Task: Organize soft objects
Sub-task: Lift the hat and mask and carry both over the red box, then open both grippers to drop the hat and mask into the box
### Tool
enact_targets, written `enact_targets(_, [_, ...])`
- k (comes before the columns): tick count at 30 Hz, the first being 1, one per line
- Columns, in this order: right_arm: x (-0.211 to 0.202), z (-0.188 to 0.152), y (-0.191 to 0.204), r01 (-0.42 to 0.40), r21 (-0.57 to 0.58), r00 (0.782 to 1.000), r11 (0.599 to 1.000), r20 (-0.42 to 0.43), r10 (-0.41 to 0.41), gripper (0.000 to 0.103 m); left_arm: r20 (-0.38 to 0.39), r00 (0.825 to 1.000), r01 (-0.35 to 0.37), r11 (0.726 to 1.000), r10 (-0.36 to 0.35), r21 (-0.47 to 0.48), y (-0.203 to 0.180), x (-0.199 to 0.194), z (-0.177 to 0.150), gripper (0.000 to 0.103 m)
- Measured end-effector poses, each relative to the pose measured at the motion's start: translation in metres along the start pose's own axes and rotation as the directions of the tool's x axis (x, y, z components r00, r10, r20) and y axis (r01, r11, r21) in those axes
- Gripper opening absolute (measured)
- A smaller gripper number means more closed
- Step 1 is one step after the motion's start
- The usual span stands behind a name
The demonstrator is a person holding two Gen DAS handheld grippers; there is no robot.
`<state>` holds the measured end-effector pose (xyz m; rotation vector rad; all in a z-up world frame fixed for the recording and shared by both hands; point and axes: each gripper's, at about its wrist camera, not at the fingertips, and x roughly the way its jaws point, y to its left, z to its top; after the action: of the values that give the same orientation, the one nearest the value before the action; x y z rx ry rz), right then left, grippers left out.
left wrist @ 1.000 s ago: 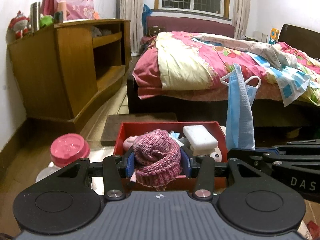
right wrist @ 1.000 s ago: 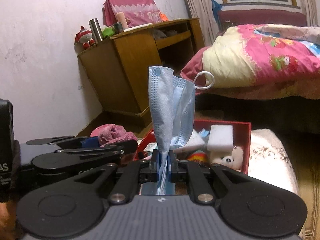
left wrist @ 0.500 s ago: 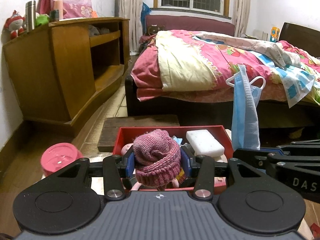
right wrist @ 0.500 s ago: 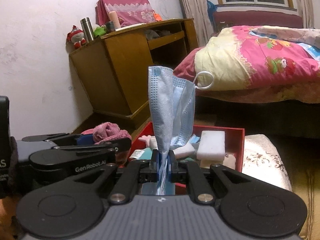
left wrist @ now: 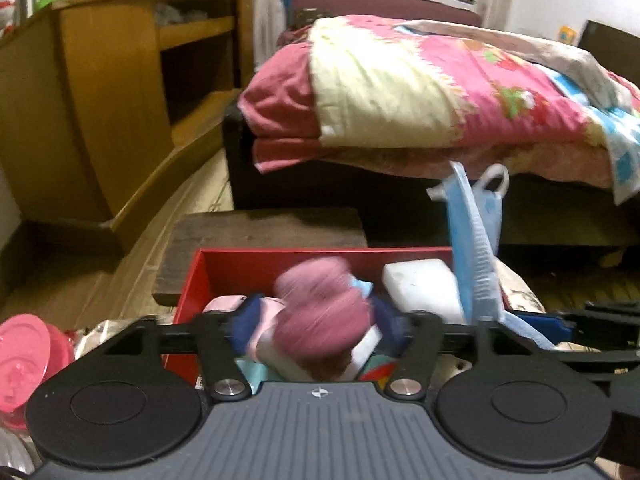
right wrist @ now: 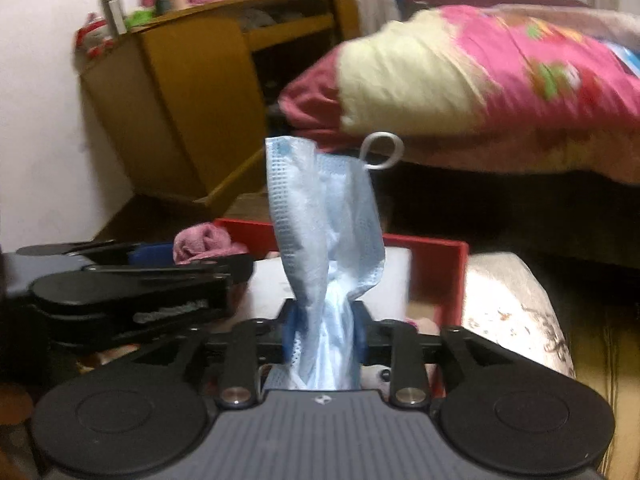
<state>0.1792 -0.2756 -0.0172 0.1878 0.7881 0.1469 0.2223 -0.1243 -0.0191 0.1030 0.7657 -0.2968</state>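
From the left wrist view, the left gripper [left wrist: 316,320] has dropped toward the red box [left wrist: 224,276] compared with a second ago, and its jaws, which were clamped on the pink knit hat [left wrist: 320,316], are now opening. The hat is blurred. It sits between the blue pads [left wrist: 244,326] with a sliver of gap on either side, so it looks let go and on its way down onto the things already in the box, among them a white sponge [left wrist: 420,286]. I would judge this item as good as delivered. The blue face mask [left wrist: 474,248] stands up at the right of this view, over the box's right end.

From the right wrist view, the right gripper [right wrist: 324,334] has likewise come lower and nearer the box [right wrist: 444,268] than a second ago. Its jaws, earlier pinched tight on the mask [right wrist: 326,240], have begun to part. The gathered lower end of the mask still fills the narrow gap between the pads and the mask has not slumped, its ear loop [right wrist: 382,151] sticking up at the top. Whether the pads still press it or it merely leans there, I cannot tell for certain; it seems about to go. It hangs above the near part of the box, so a release should land it inside. The left gripper lies alongside at the left with the hat [right wrist: 204,242] showing.
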Motion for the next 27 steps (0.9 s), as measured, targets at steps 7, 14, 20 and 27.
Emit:
enact_targets(7, [-0.002, -0.002, -0.011, 0.032, 0.018, 0.999, 0.999, -0.01, -0.032, 0.034, 0.021, 1.0, -0.002, 1.0, 0.002, -0.004, 0.006, -0.027, -0.004, 0.082])
enact_targets(14, [-0.027, -0.014, -0.006, 0.05, 0.014, 0.998, 0.999, -0.037, -0.049, 0.034, -0.033, 0.998, 0.046, 0.999, -0.046, -0.003, 0.007, -0.065, -0.036, 0.083])
enact_targets(20, [-0.067, -0.049, -0.018, 0.099, 0.04, 0.993, 0.994, -0.07, -0.096, 0.036, -0.117, 0.987, 0.114, 0.993, -0.111, 0.015, -0.007, -0.079, -0.079, 0.084])
enact_targets(27, [-0.089, -0.087, -0.031, 0.095, 0.106, 0.986, 0.99, -0.149, -0.078, 0.04, -0.269, 0.951, 0.174, 0.983, -0.153, 0.058, -0.04, -0.056, -0.128, 0.084])
